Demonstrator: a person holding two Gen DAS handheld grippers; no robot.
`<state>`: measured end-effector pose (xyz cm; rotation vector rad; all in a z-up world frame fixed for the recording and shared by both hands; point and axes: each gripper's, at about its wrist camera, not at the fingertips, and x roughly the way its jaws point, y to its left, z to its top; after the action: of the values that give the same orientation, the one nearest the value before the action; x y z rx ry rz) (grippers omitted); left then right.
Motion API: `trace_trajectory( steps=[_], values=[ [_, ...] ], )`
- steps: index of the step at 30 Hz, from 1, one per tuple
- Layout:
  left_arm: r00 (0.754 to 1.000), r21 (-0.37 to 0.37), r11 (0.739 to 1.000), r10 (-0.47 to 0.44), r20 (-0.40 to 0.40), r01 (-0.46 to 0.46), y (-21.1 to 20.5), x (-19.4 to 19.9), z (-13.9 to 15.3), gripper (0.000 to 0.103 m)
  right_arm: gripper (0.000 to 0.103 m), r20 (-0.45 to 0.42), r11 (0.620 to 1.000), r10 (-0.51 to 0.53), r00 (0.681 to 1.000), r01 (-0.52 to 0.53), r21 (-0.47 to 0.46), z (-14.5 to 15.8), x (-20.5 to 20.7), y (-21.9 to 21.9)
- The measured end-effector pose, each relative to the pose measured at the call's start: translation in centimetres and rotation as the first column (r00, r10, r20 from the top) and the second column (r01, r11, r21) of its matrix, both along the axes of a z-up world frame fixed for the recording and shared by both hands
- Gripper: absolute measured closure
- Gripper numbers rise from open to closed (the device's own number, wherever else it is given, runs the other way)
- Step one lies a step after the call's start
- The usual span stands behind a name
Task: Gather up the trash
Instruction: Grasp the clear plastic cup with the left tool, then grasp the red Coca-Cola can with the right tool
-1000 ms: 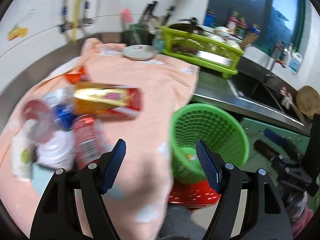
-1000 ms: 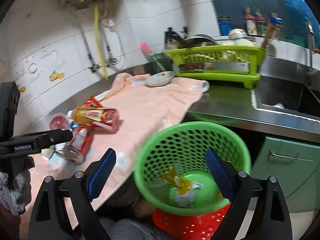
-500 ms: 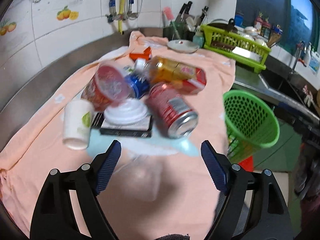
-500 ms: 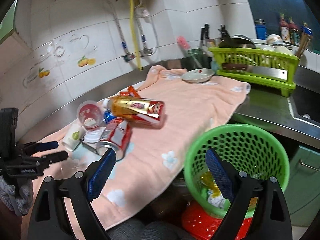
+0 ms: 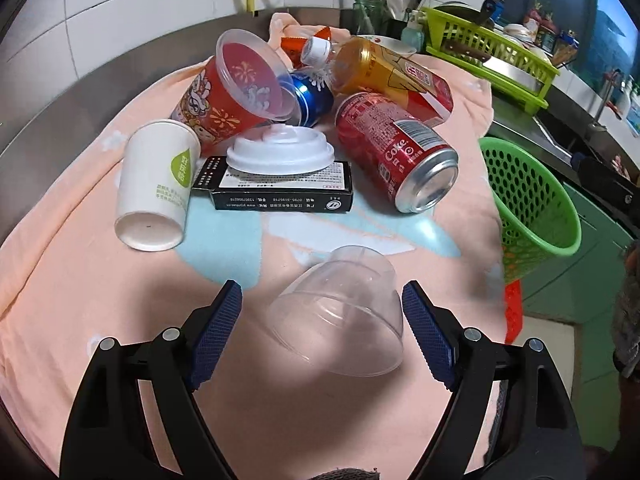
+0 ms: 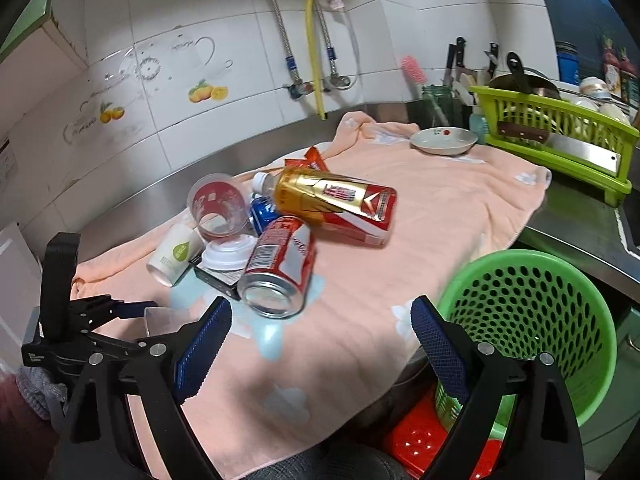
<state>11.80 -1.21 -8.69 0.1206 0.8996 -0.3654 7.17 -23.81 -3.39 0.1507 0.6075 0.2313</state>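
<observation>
Peach towel (image 5: 120, 272) covers the steel counter (image 6: 168, 196), draped over the front edge. Green perforated basket (image 6: 560, 320) stands off the towel's right edge, below counter level, on a red plastic thing (image 6: 424, 444); some scraps show through its wall low down. Lime dish rack (image 6: 560, 132) at the far right of the counter, small white dish (image 6: 444, 140) on the towel just beside it.

Trash heap mid-towel: gold-and-red carton-like pack (image 5: 396, 76) lying on its side at the back, red Coke can (image 5: 396, 152) on its side in front of it, open end toward the camera. Red printed cup with clear plastic rim (image 5: 236, 92) tipped over, blue can (image 5: 312, 96) wedged between it and the pack. White paper cup with green leaf (image 5: 156, 184) on its side at left. Black box (image 5: 276, 188) flat, white lid (image 5: 280, 152) resting on top. Small bottle with white cap (image 5: 316, 50) and orange wrapper (image 5: 304, 42) behind.

Clear plastic cup (image 5: 340, 312) lies on its side nearest the camera, apart from the heap.

Left gripper (image 5: 322, 328) spread wide, fingers on both sides of the clear cup, pads not pressing it. Right gripper (image 6: 320, 344) spread wide, nothing between, over the towel's front edge near the basket.
</observation>
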Motion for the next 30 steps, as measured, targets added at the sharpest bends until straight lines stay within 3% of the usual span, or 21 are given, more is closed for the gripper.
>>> trace_trajectory(
  steps=[7,12,20,30],
  values=[
    [1.000,-0.006,1.000,-0.020,-0.001,0.020,0.0,0.0,-0.4,0.023,0.015,-0.030,0.999,0.036,0.999,-0.036,-0.002,-0.8,1.4,1.8],
    [0.999,-0.023,0.999,-0.045,0.003,0.045,-0.1,-0.4,-0.4,0.040,0.015,-0.044,0.999,0.052,0.998,-0.052,-0.005,-1.0,2.4,2.8],
    [0.999,-0.009,0.999,-0.031,0.039,0.031,0.0,-1.2,-0.2,0.041,0.015,-0.084,0.997,0.078,0.993,-0.079,0.000,-0.9,5.6,4.5],
    [0.998,-0.035,0.999,0.011,0.058,-0.009,2.1,-2.0,0.9,0.042,0.018,-0.210,0.996,0.084,0.974,-0.088,-0.011,-2.1,12.4,6.8]
  ],
)
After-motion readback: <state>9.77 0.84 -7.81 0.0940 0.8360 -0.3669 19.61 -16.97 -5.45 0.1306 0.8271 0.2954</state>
